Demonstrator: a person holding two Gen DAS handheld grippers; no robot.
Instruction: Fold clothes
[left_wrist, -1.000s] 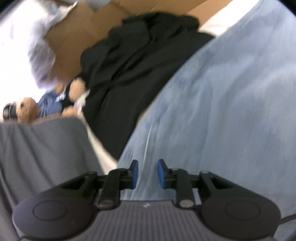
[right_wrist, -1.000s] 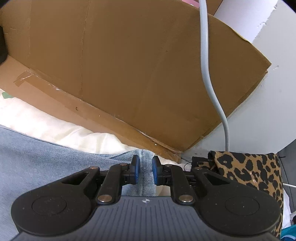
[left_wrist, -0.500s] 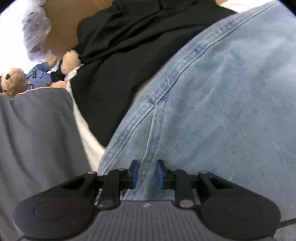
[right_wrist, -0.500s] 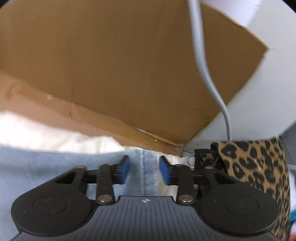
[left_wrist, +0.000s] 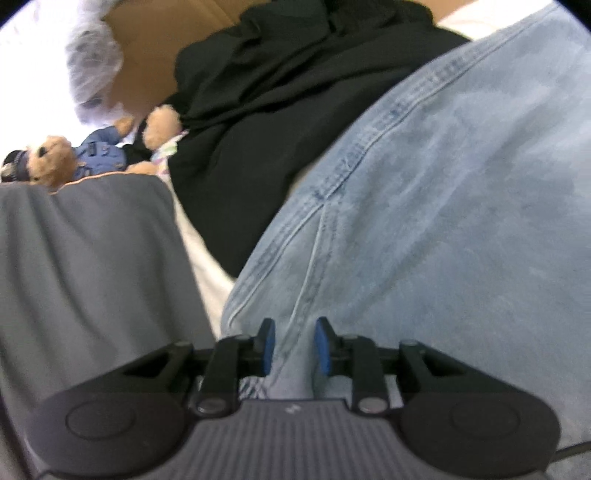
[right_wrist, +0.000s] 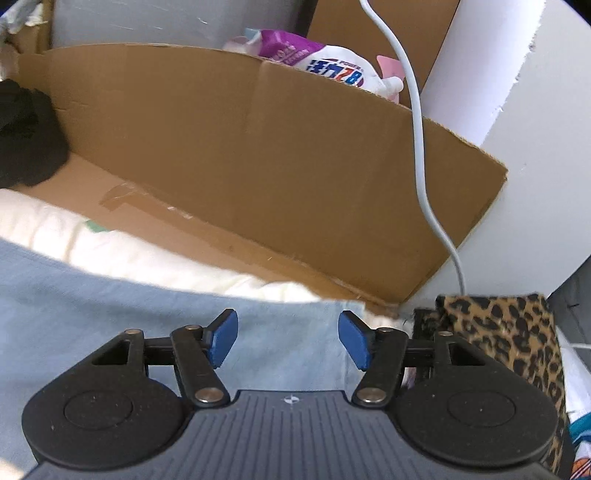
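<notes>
The right tongs (right_wrist: 288, 339) have just been opening and now stand released, risen clear above the light-blue jeans (right_wrist: 147, 325), whose hem they pinched before; the left tongs (left_wrist: 293, 345) stay clenched on a fold of the jeans (left_wrist: 424, 240), tilted downward; beyond lie a black garment (left_wrist: 266, 110), a cardboard box (right_wrist: 258, 147) and a teddy bear (left_wrist: 55, 158).

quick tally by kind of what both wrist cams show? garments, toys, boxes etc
Garments: 3 (light blue jeans, black garment, grey garment)
Stuffed toys: 1 (teddy bear)
Cardboard boxes: 1 (cardboard box)
Leopard-print items: 1 (leopard-print fabric)
Cables: 1 (white cable)
Total: 7
</notes>
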